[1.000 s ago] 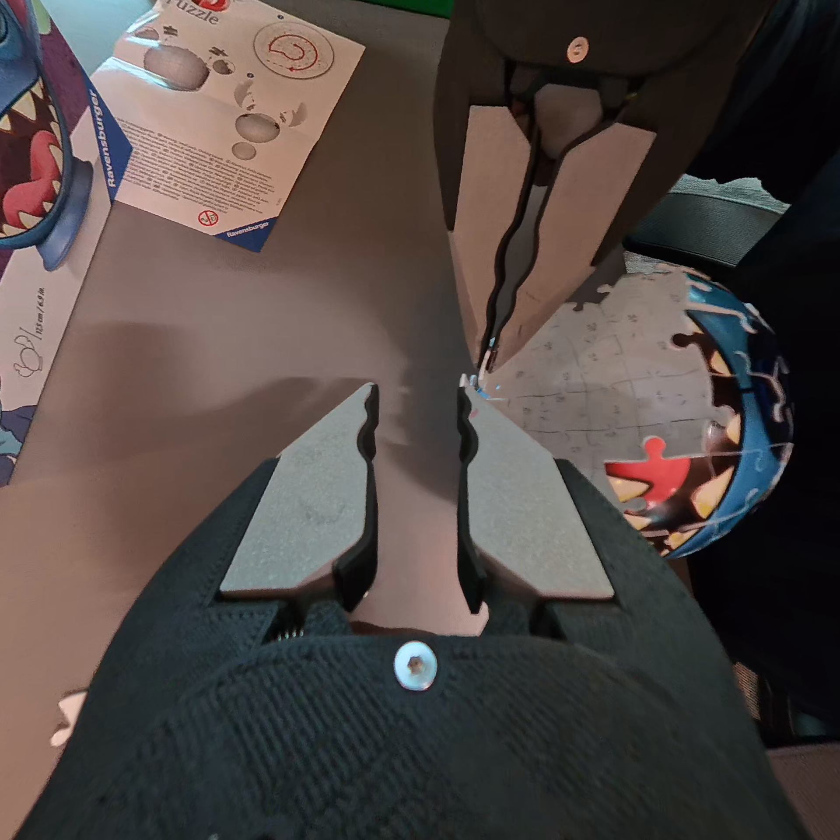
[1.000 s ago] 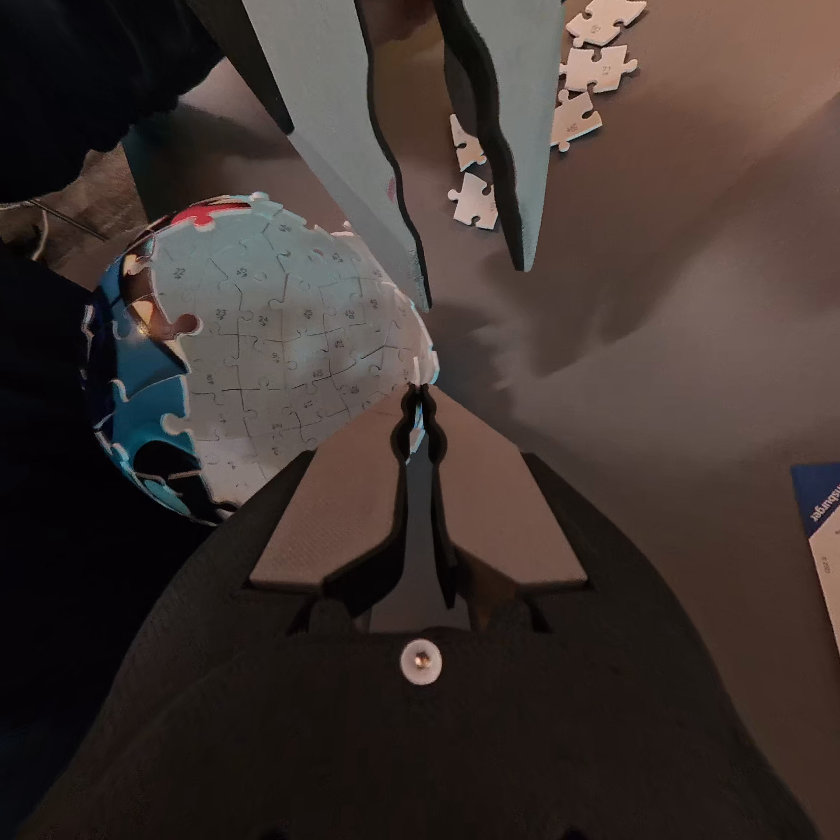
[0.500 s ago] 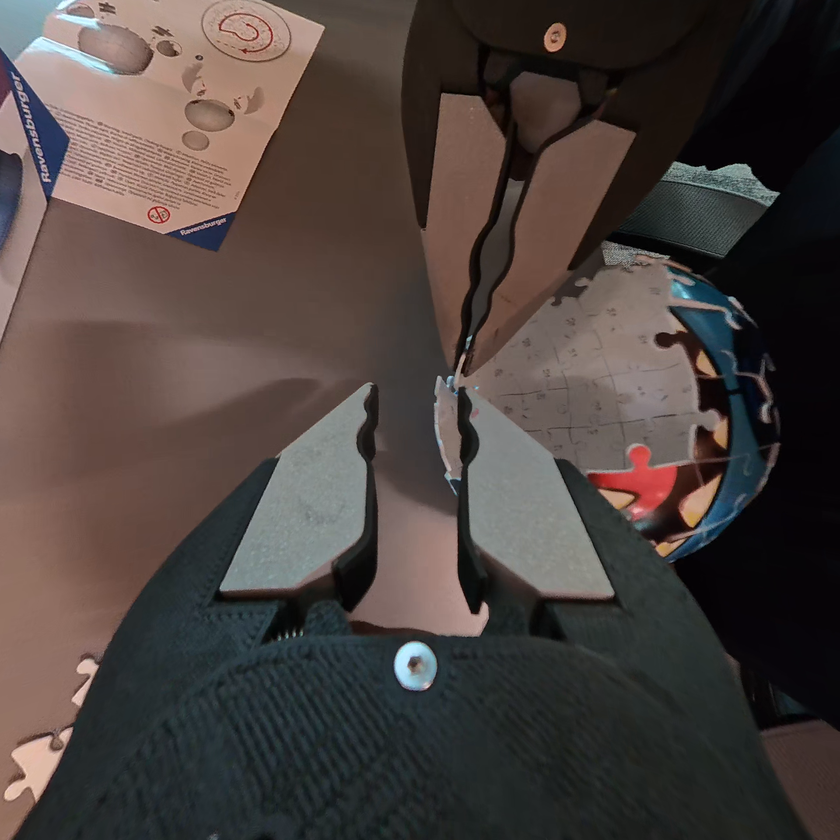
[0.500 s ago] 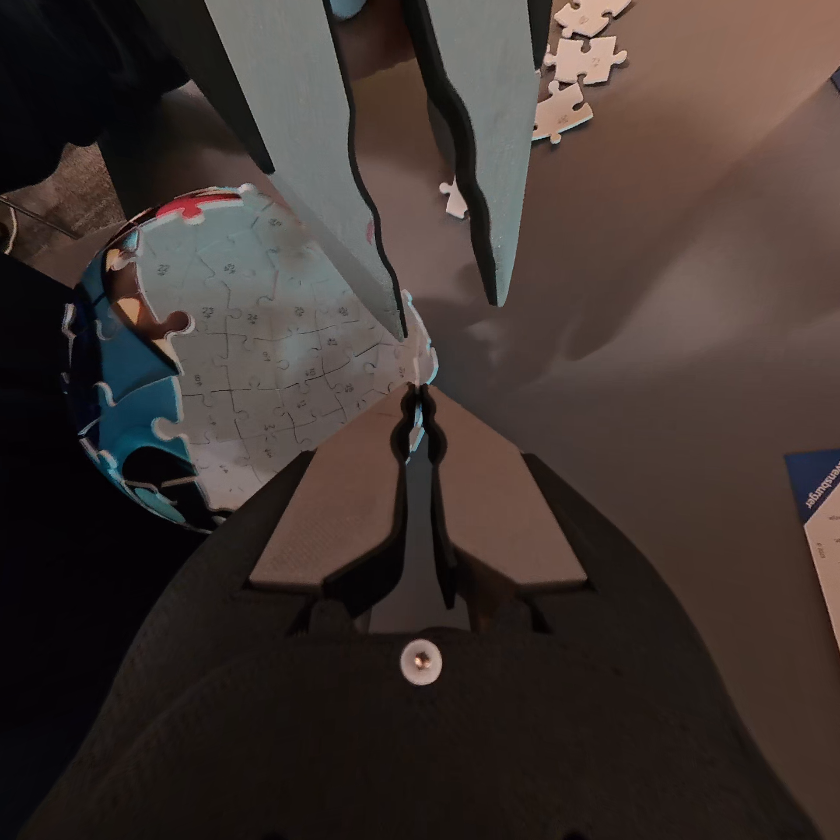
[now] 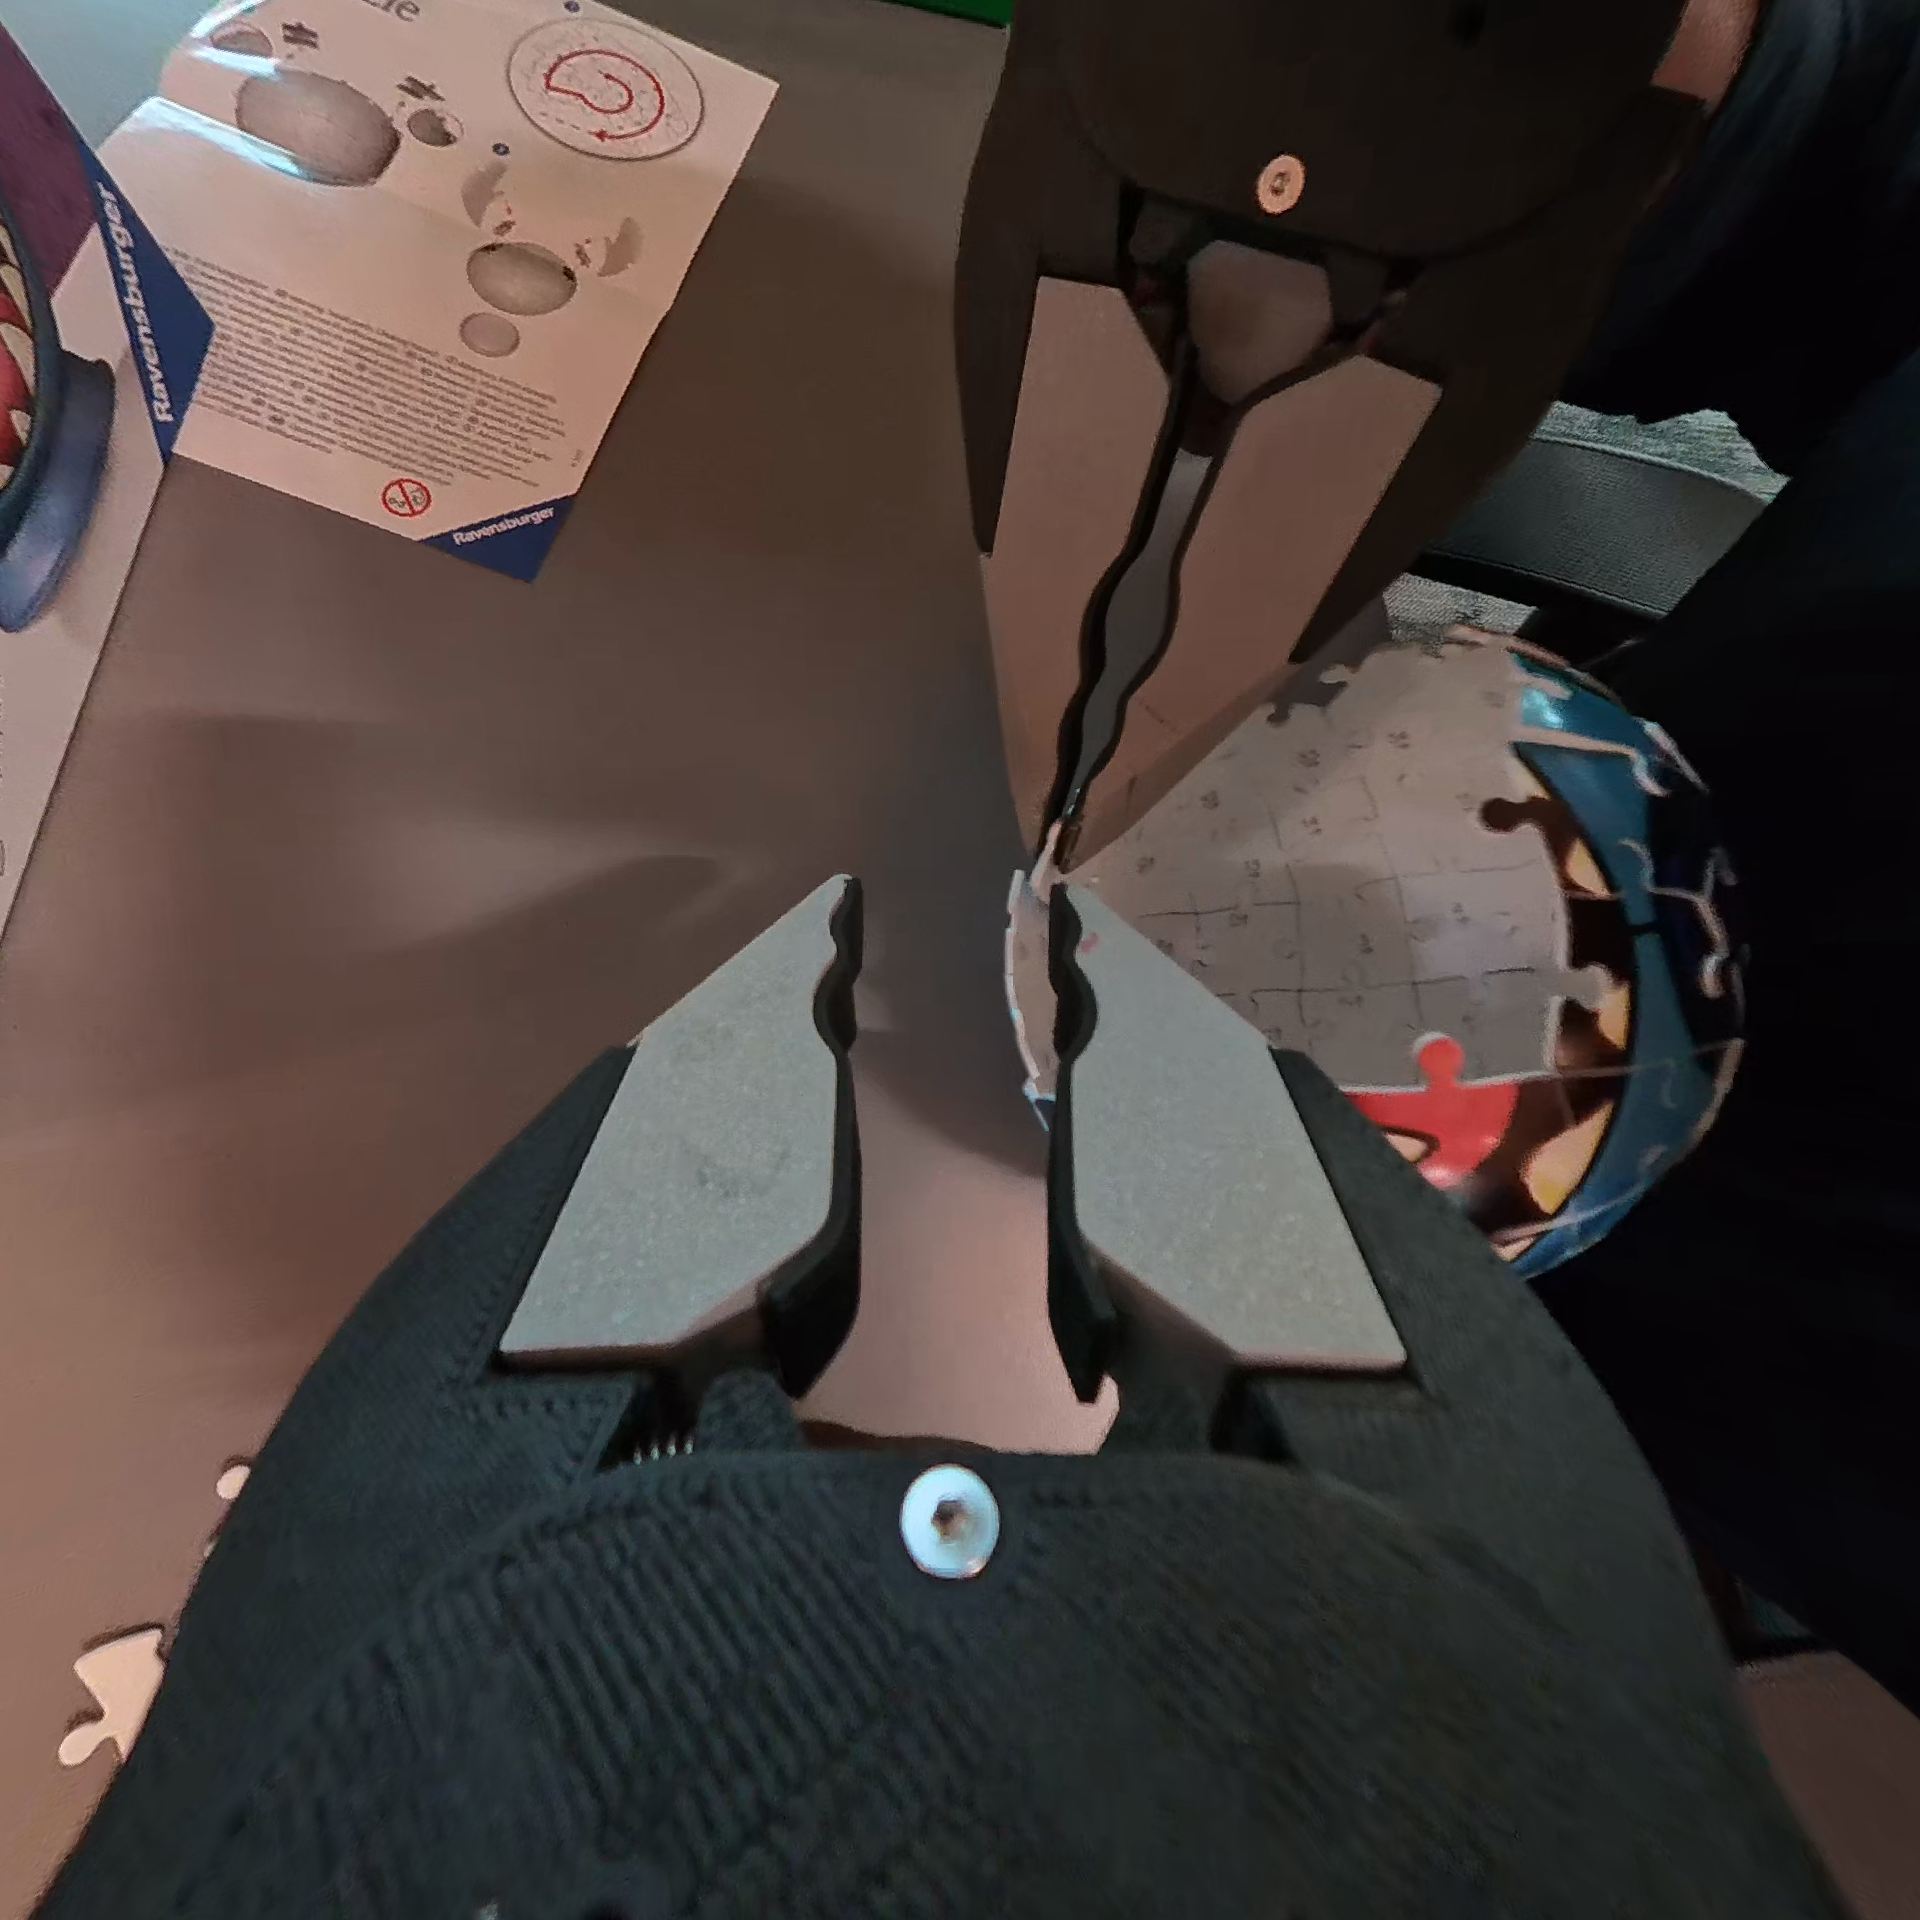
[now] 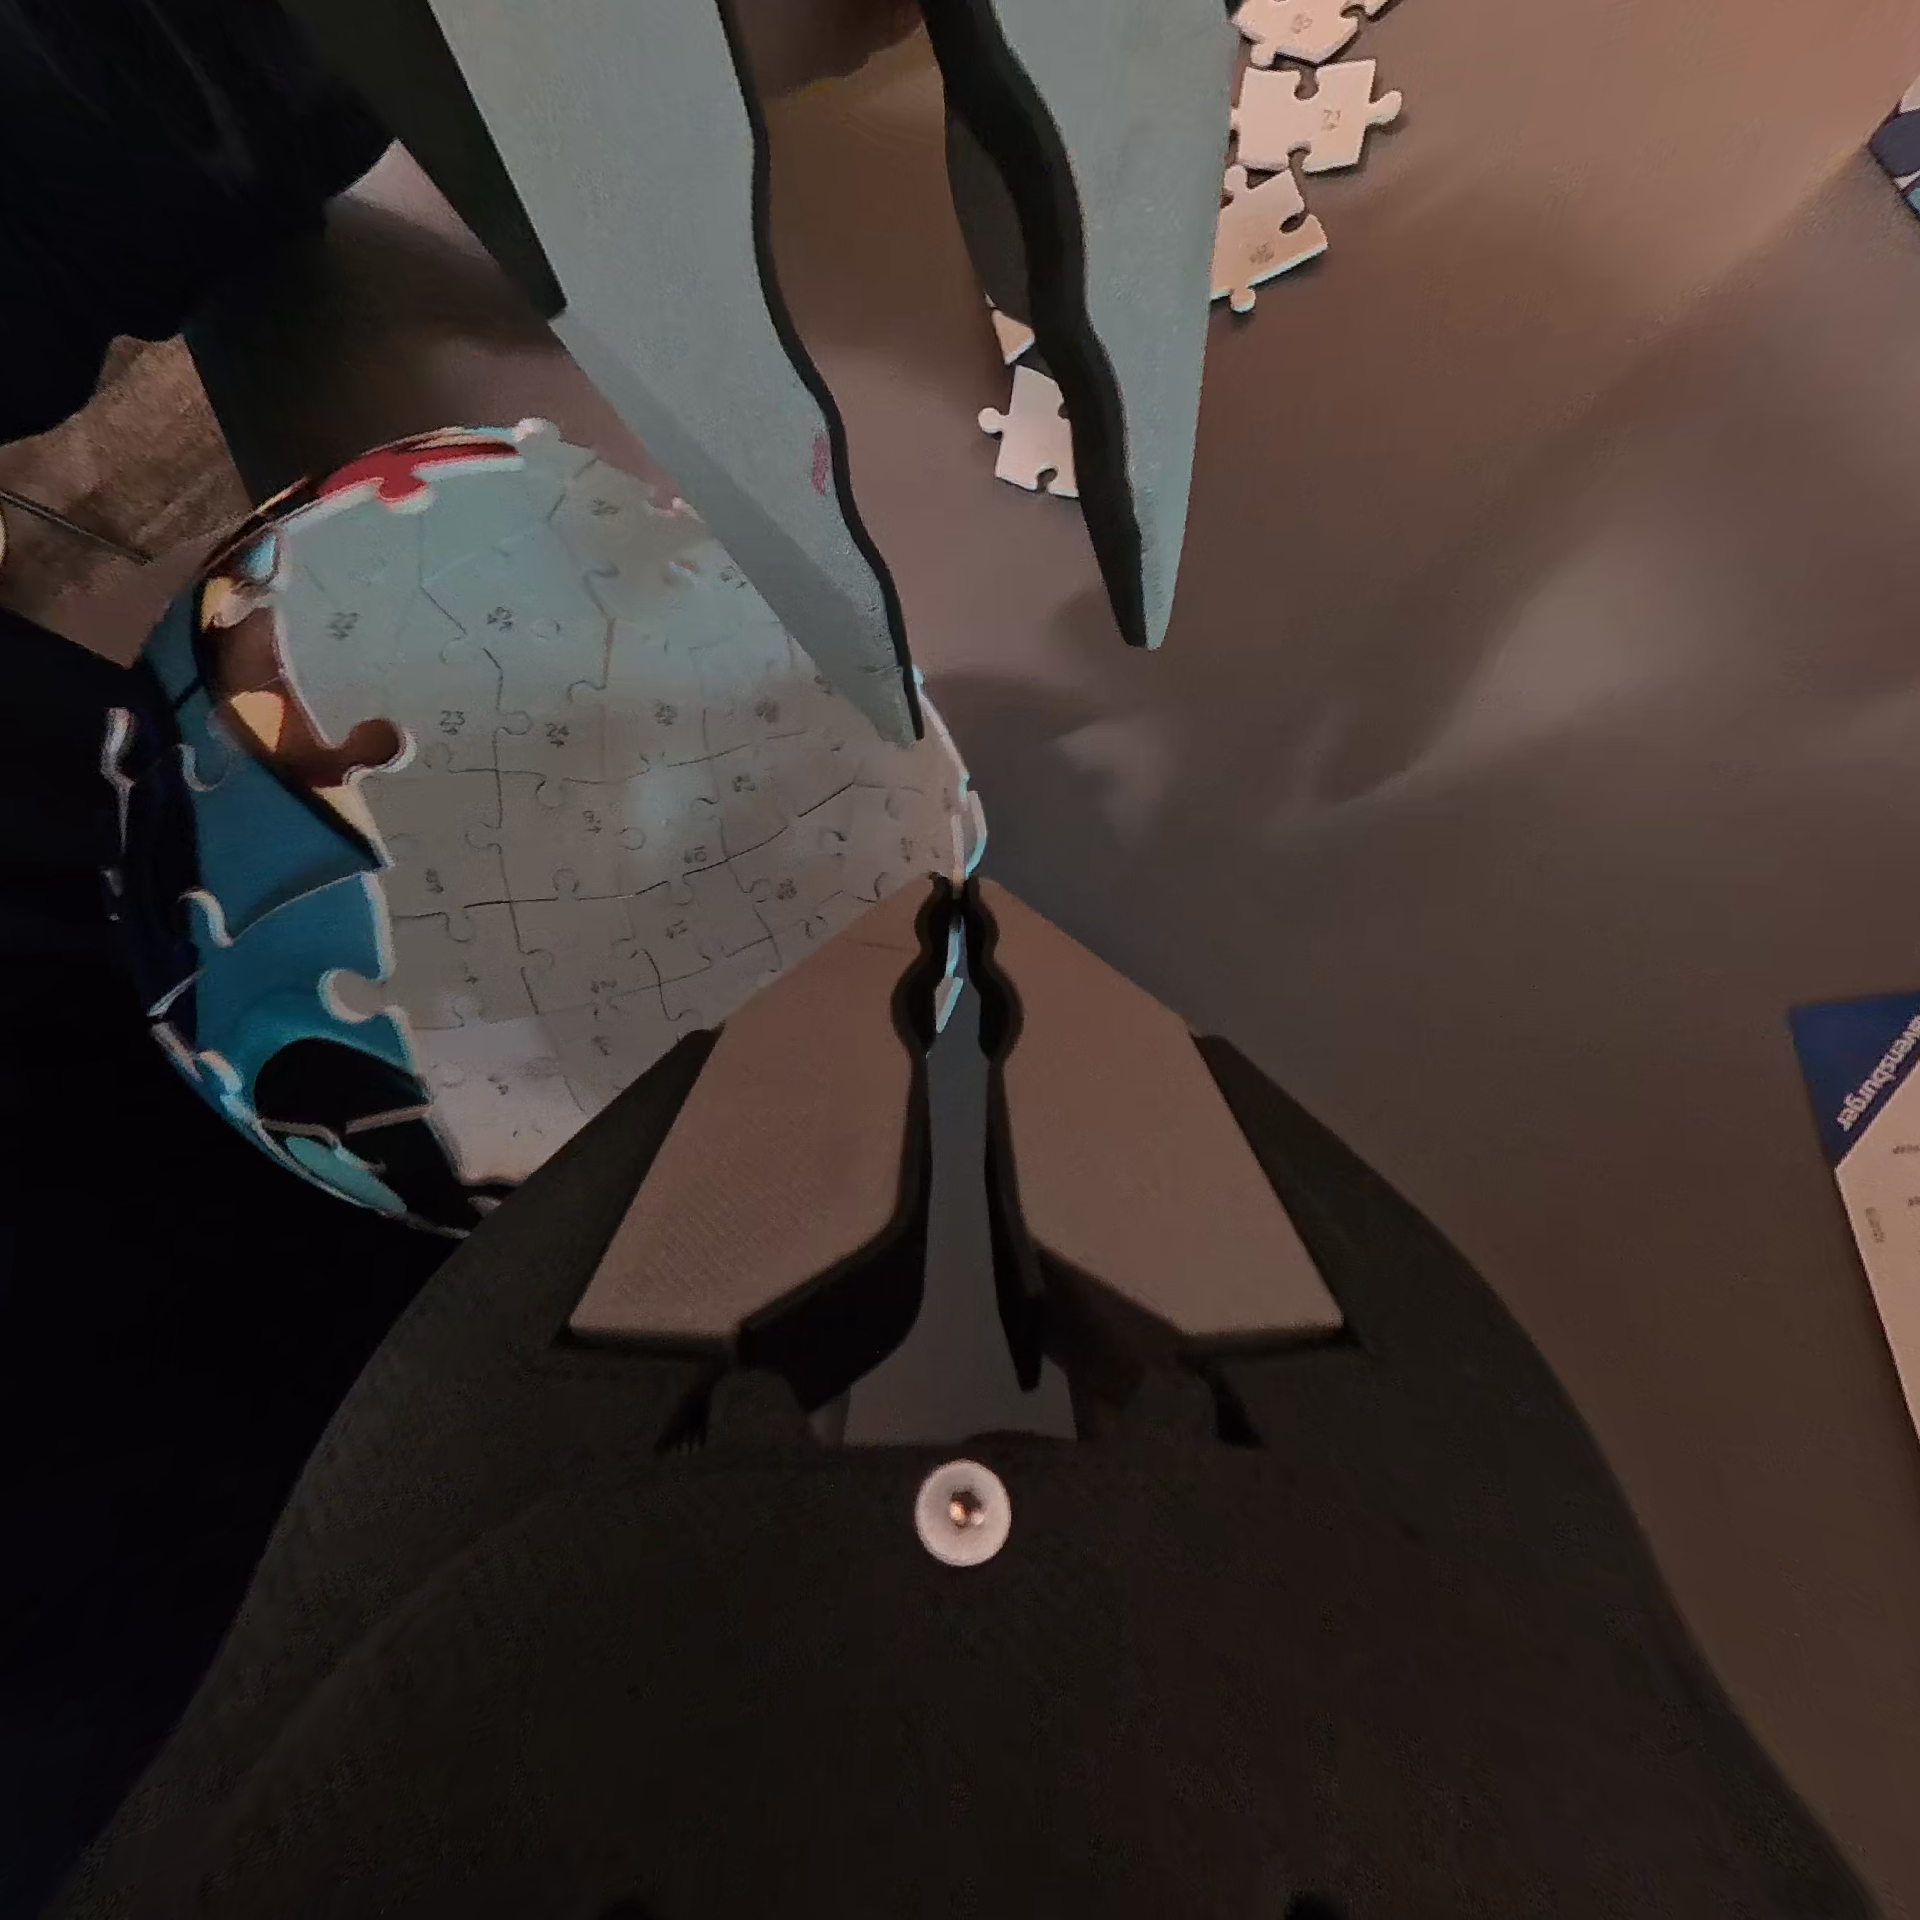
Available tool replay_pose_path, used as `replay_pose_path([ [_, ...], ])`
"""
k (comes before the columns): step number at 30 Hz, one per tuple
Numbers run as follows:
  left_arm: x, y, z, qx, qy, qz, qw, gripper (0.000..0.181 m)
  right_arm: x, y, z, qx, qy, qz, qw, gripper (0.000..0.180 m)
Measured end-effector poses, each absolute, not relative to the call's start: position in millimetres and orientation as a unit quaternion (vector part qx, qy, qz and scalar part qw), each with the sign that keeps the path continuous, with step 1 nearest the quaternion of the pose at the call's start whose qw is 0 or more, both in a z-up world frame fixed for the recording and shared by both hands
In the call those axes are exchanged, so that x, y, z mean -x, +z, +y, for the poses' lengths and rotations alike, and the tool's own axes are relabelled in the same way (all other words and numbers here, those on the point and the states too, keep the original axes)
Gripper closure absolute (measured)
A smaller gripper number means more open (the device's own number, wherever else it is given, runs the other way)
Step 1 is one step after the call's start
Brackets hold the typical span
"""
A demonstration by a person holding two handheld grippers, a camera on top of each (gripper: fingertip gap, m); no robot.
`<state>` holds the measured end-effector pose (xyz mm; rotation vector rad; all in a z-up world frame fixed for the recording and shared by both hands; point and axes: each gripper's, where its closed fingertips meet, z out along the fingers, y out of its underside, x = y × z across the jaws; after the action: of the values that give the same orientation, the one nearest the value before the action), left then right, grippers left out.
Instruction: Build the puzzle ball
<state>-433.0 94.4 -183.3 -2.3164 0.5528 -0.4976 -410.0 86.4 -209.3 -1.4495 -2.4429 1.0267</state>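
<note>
Since 1 s ago your left tongs (image 5: 951, 894) slid onto the ball's (image 5: 1351, 914) rim at frame center, spread wide; right tongs (image 6: 954, 891) pinch the rim, ball center-left, w/ loose pieces (image 6: 1299, 114) upper right on worktop (image 6: 1558, 520).

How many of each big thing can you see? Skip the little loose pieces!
Puzzle ball: 1
Grippers, left gripper and right gripper: 2
Instruction leaflet: 1
Puzzle box: 1
Total: 5
</note>
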Motion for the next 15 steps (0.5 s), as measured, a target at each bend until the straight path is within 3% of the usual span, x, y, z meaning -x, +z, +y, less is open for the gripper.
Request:
replay_pose_path([
  [1, 432.6, -184.5, 94.3, 0.894, -0.193, 0.213, 0.343, 0.146, 410.2, -209.7, 86.9, 0.482, 0.337, -0.807, 0.059, 0.180],
  [15, 427.2, -188.2, 94.0, 0.896, -0.202, 0.217, 0.330, 0.145, 410.3, -211.2, 89.7, 0.501, 0.324, -0.802, 0.042, 0.180],
])
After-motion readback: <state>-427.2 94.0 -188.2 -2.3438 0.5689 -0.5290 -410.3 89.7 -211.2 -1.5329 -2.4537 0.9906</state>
